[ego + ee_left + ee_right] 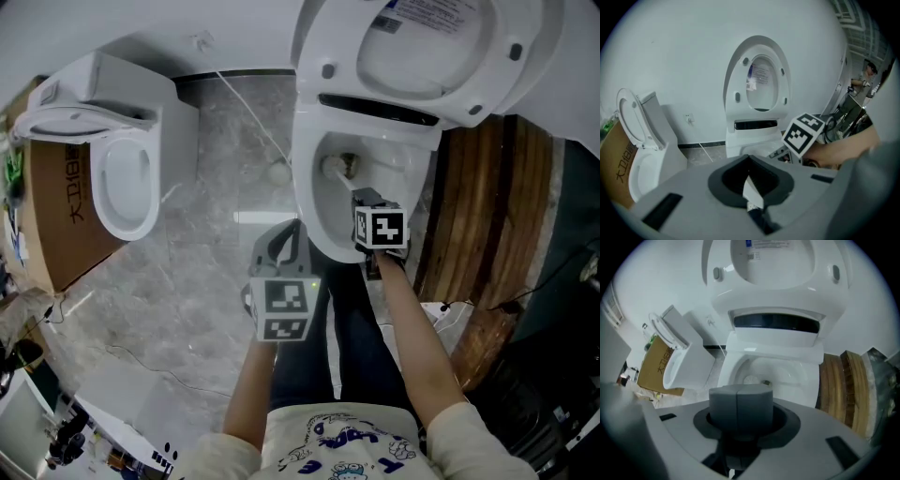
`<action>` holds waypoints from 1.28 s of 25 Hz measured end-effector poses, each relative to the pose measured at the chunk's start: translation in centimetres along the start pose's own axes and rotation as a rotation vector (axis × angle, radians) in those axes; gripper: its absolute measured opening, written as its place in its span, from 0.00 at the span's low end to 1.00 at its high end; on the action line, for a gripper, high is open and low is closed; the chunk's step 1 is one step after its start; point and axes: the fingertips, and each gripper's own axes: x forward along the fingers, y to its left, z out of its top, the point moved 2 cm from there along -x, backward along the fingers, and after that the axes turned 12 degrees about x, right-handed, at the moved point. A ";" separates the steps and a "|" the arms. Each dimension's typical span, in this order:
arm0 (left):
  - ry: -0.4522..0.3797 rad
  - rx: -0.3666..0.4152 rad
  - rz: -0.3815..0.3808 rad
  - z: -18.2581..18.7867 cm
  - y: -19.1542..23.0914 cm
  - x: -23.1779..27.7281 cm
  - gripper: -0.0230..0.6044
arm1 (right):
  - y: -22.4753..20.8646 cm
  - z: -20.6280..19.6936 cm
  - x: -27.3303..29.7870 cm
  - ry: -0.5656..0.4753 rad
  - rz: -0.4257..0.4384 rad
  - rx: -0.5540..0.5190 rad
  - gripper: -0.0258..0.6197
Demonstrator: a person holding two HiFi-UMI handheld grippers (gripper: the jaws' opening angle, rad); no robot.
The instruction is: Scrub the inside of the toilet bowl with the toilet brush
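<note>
A white toilet bowl (306, 192) stands at the top centre of the head view, its seat and lid (441, 52) raised. The white toilet brush (336, 167) has its head down inside the bowl. My right gripper (366, 199) hangs over the bowl's near rim, shut on the brush handle. In the right gripper view the jaws (737, 392) are pressed together, and the brush head (751, 379) shows beyond them in the bowl (736, 366). My left gripper (294, 228) hovers over the floor just left of the bowl, shut and holding nothing; its tip (749, 160) points at the toilet.
A second, smaller toilet (122, 178) with its seat up stands on the left beside a cardboard box (52, 220). Wooden planks (487, 206) lean right of the bowl. A thin white cable (246, 105) and a small round object (278, 172) lie on the grey floor.
</note>
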 end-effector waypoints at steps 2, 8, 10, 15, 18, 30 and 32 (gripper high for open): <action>0.000 0.001 0.001 -0.1 0.1 -0.1 0.04 | 0.2 2.0 -0.4 -0.060 0.012 0.013 0.30; 0.006 0.001 0.007 -0.5 0.7 -0.1 0.04 | -0.7 6.0 -0.9 -0.186 -0.021 -0.099 0.30; 0.008 0.001 0.010 -0.7 1.0 -0.2 0.04 | -1.4 6.3 -0.9 -0.198 -0.060 -0.163 0.30; 0.013 -0.006 0.017 -0.9 1.4 -0.1 0.04 | -3.9 6.1 -1.1 -0.192 -0.188 -0.296 0.30; 0.013 -0.007 0.018 -0.8 1.4 -0.1 0.04 | -5.8 5.5 -1.3 -0.172 -0.245 -0.293 0.30; 0.014 0.002 0.009 -0.7 0.8 -0.1 0.04 | -6.7 3.4 -0.5 -0.071 -0.286 -0.382 0.30; 0.017 0.002 0.016 -0.7 0.8 0.0 0.04 | -6.8 2.3 -0.2 -0.021 -0.289 -0.432 0.30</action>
